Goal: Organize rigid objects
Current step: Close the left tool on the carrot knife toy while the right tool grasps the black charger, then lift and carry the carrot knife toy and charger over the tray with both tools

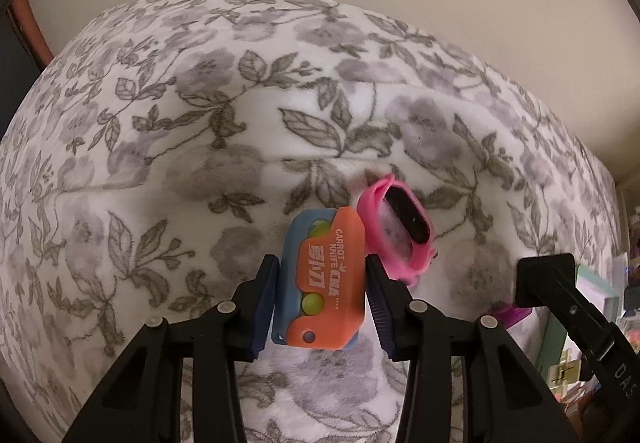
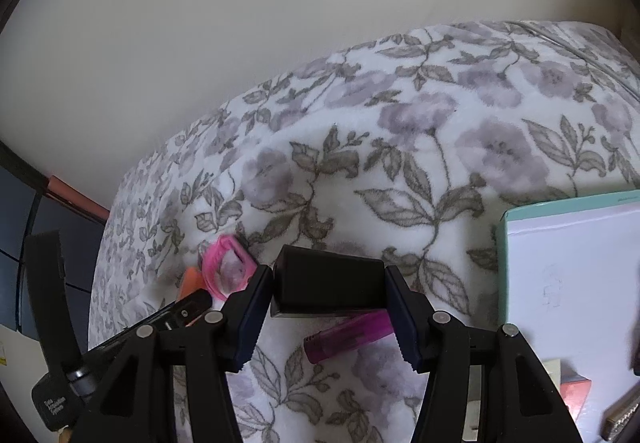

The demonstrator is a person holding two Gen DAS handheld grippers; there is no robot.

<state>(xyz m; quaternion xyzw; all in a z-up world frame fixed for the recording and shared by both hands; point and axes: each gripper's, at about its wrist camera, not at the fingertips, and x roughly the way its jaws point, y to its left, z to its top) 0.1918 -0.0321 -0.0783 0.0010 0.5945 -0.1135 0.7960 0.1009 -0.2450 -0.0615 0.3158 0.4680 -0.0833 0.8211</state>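
Note:
My left gripper (image 1: pixel 322 275) is shut on an orange and blue carrot knife toy (image 1: pixel 322 281) and holds it over the floral blanket (image 1: pixel 200 123). A pink wristband with a black screen (image 1: pixel 396 225) lies just right of the toy, blurred. My right gripper (image 2: pixel 329 283) is shut on a black rectangular block (image 2: pixel 328 287). In the left wrist view that block (image 1: pixel 544 279) shows at the right edge. A purple lighter (image 2: pixel 347 335) lies on the blanket under the right gripper. The pink wristband (image 2: pixel 226 271) and an orange bit of the toy (image 2: pixel 191 281) show at its left.
A white box with a teal edge (image 2: pixel 572 275) lies on the blanket at the right, with small items by its near corner. A plain wall (image 2: pixel 200 43) stands behind the bed. Dark furniture (image 2: pixel 24 211) is at the far left.

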